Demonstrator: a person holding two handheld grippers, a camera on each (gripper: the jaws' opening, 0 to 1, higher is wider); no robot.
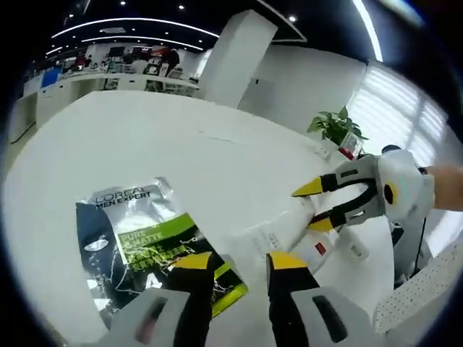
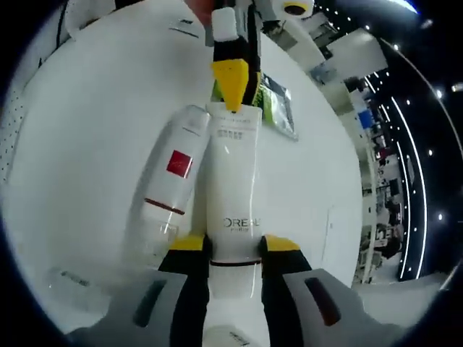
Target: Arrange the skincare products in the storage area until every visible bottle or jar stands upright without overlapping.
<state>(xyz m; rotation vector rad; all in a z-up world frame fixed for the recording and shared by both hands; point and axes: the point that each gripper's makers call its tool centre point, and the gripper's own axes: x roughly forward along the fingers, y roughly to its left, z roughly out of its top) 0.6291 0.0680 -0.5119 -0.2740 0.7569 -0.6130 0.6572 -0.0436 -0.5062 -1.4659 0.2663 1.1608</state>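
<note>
1. The white tube (image 2: 233,189) with the L'Oreal print is the landmark here; it is lying flat on the white table (image 2: 87,108), not standing.
2. The right gripper (image 2: 233,246) is closing its yellow-tipped jaws around the lower part of this tube, one jaw on each side and touching it, so it is holding the tube.
3. Just beside the tube, touching it along one side, a white bottle (image 2: 172,181) with a red square label is also lying on its side.
4. At the far end of the tube, the left gripper (image 2: 233,72) is coming in with its yellow tips near the tube's flat end. In the left gripper view its own jaws (image 1: 239,271) are standing narrowly apart with only table between them, so it is gripping nothing.
5. Beyond the tube, a silver and green L'Oreal Men Expert sachet (image 1: 145,238) is lying flat on the table. In the left gripper view it is under the left jaw.
6. In the left gripper view, the right gripper (image 1: 312,206) is pinching the tube (image 1: 278,231) from the side, and the bottle (image 1: 322,246) is lying next to it.
7. My judgement: the task is at an early stage. Nothing is standing upright yet. The tube and the bottle are still needing to be raised and separated, and the sachet is perhaps needing a place too.
</note>
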